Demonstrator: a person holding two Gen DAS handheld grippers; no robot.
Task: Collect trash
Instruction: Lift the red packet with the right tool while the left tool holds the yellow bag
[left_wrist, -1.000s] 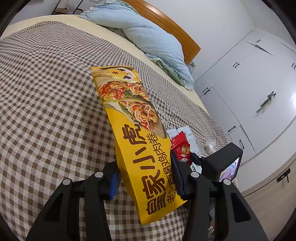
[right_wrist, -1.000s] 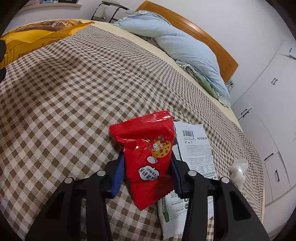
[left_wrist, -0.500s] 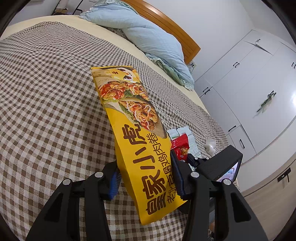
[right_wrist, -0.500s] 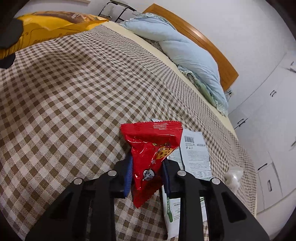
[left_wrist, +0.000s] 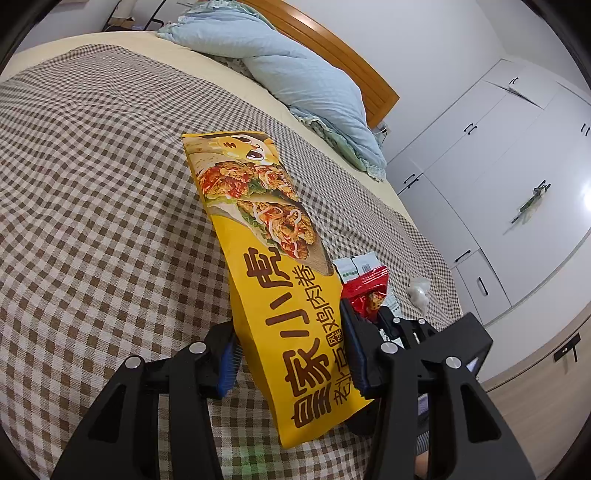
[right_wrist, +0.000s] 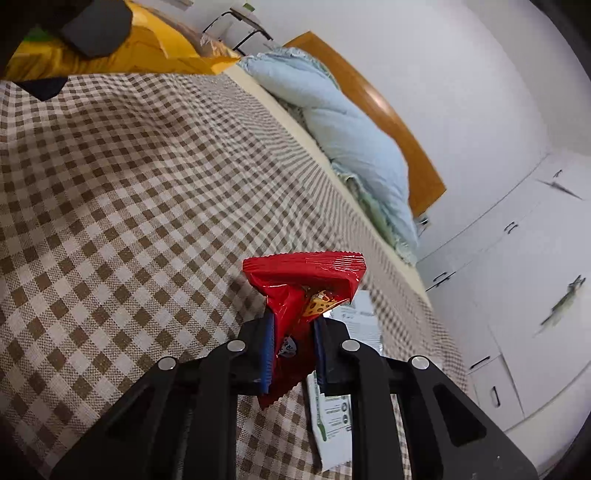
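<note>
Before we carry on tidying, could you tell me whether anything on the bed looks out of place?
Yes: a white wrapper and a crumpled white wad lie loose on the checked bedspread. The red packet is squashed between the right gripper, whose jaws have just been closing.

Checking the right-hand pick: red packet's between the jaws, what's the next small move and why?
Probably a short lift. The right gripper has just been closing its jaws, and they now pinch and crumple the red snack packet, so it looks secured. It sits partly over a white wrapper on the checked bedspread; lifting straight up should leave that behind.
</note>
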